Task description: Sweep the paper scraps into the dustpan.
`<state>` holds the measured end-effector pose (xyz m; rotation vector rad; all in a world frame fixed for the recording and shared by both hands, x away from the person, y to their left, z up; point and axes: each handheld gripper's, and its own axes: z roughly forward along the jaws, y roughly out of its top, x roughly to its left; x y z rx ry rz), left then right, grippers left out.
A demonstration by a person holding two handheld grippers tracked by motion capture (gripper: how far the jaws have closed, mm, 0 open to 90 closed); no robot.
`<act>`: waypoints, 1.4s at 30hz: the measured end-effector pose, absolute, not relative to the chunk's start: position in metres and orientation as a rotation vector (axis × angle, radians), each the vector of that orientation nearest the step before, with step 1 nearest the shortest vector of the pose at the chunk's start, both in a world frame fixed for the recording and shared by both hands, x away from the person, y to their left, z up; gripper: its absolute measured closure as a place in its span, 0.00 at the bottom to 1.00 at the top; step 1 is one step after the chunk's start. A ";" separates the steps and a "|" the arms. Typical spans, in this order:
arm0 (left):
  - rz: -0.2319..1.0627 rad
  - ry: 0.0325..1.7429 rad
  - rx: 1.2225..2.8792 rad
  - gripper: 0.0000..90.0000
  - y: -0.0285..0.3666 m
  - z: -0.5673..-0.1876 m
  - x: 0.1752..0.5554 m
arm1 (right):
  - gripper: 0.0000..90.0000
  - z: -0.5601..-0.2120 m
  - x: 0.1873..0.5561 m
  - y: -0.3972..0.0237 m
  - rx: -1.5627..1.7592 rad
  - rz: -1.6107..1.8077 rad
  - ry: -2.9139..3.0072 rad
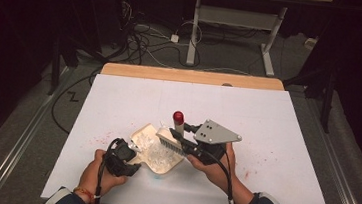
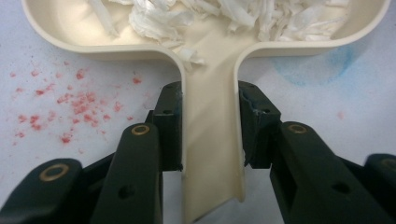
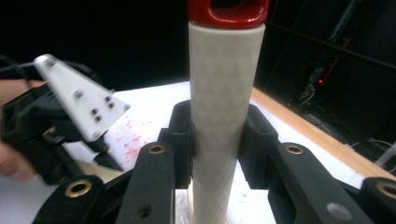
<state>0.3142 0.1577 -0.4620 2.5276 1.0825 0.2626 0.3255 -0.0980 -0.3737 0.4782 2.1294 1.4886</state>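
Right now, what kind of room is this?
Probably a lab or workshop for recording: a white table in a dark room, loose cables on the floor, and a gripper holding a dustpan.

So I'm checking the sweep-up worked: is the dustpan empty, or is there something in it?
Not empty. The dustpan holds a heap of white paper scraps across its tray, seen in the left gripper view.

Showing smooth, slightly glossy cream plastic in the dustpan (image 2: 212, 140); crumpled white paper scraps (image 2: 243, 14) lying inside. Looking matt and finely textured, the brush handle (image 3: 224, 116), ending in a glossy red cap (image 3: 229, 11). Wearing matt white paper, the table (image 1: 267, 120).
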 end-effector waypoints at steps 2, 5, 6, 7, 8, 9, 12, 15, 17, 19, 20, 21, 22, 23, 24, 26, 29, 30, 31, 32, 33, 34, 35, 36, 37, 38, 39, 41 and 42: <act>0.261 1.083 2.527 0.70 0.158 -0.462 0.313 | 0.78 -0.370 0.330 -0.098 0.490 1.490 2.120; 0.262 1.082 2.528 0.70 0.158 -0.462 0.313 | 0.78 -0.367 0.337 -0.098 0.517 1.496 2.093; 0.261 1.083 2.525 0.70 0.158 -0.462 0.313 | 0.78 -0.366 0.340 -0.098 0.523 1.499 2.088; 0.262 1.078 2.529 0.70 0.158 -0.462 0.313 | 0.78 -0.365 0.341 -0.099 0.538 1.502 2.077; 0.260 1.078 2.527 0.70 0.158 -0.462 0.312 | 0.78 -0.364 0.344 -0.099 0.544 1.501 2.068; 0.259 1.077 2.526 0.70 0.158 -0.462 0.312 | 0.78 -0.364 0.347 -0.099 0.548 1.497 2.063; 0.253 1.064 2.538 0.70 0.157 -0.462 0.311 | 0.78 -0.364 0.358 -0.097 0.574 1.478 2.038; 0.252 1.061 2.540 0.70 0.157 -0.462 0.311 | 0.78 -0.366 0.371 -0.091 0.581 1.433 2.004; 0.246 1.062 2.538 0.70 0.158 -0.462 0.312 | 0.78 -0.367 0.379 -0.085 0.579 1.401 1.992; 0.243 1.063 2.536 0.70 0.158 -0.462 0.312 | 0.78 -0.370 0.393 -0.076 0.571 1.363 1.983; 0.242 1.062 2.536 0.70 0.158 -0.462 0.312 | 0.78 -0.370 0.393 -0.076 0.571 1.363 1.983; 0.238 1.061 2.531 0.70 0.158 -0.462 0.312 | 0.78 -0.372 0.398 -0.073 0.559 1.357 1.980; 0.236 1.063 2.527 0.70 0.159 -0.463 0.312 | 0.78 -0.376 0.407 -0.067 0.556 1.356 1.967; 0.234 1.062 2.524 0.70 0.159 -0.463 0.312 | 0.78 -0.376 0.407 -0.067 0.556 1.356 1.967; 0.232 1.062 2.523 0.70 0.160 -0.463 0.312 | 0.78 -0.381 0.414 -0.062 0.552 1.365 1.969; 0.228 1.045 2.528 0.70 0.161 -0.463 0.312 | 0.78 -0.384 0.417 -0.059 0.550 1.359 1.985; 0.213 1.029 2.537 0.70 0.166 -0.462 0.315 | 0.78 -0.397 0.421 -0.056 0.552 1.390 2.040; 0.211 1.028 2.542 0.70 0.166 -0.462 0.315 | 0.78 -0.397 0.421 -0.056 0.552 1.390 2.040; 0.207 1.028 2.542 0.70 0.167 -0.461 0.315 | 0.78 -0.398 0.420 -0.056 0.552 1.410 2.044; 0.207 1.029 2.540 0.70 0.167 -0.460 0.315 | 0.78 -0.398 0.418 -0.056 0.546 1.411 2.050; 0.209 1.030 2.538 0.70 0.167 -0.458 0.315 | 0.78 -0.398 0.417 -0.056 0.538 1.411 2.058; 0.208 1.036 2.533 0.70 0.166 -0.457 0.315 | 0.78 -0.399 0.413 -0.057 0.496 1.413 2.087; 0.213 1.033 2.531 0.70 0.166 -0.456 0.315 | 0.78 -0.399 0.413 -0.057 0.496 1.413 2.087; 0.212 1.037 2.527 0.70 0.166 -0.456 0.315 | 0.78 -0.399 0.409 -0.057 0.491 1.414 2.092; 0.210 1.040 2.529 0.70 0.166 -0.455 0.315 | 0.78 -0.399 0.407 -0.057 0.476 1.418 2.101; 0.207 1.044 2.527 0.70 0.166 -0.455 0.315 | 0.78 -0.400 0.404 -0.058 0.473 1.433 2.108; 0.207 1.050 2.524 0.70 0.166 -0.456 0.316 | 0.78 -0.400 0.400 -0.058 0.467 1.440 2.119; 0.207 1.058 2.524 0.70 0.166 -0.456 0.317 | 0.78 -0.401 0.393 -0.059 0.447 1.439 2.131; 0.205 1.065 2.519 0.70 0.166 -0.457 0.318 | 0.78 -0.401 0.390 -0.060 0.442 1.443 2.138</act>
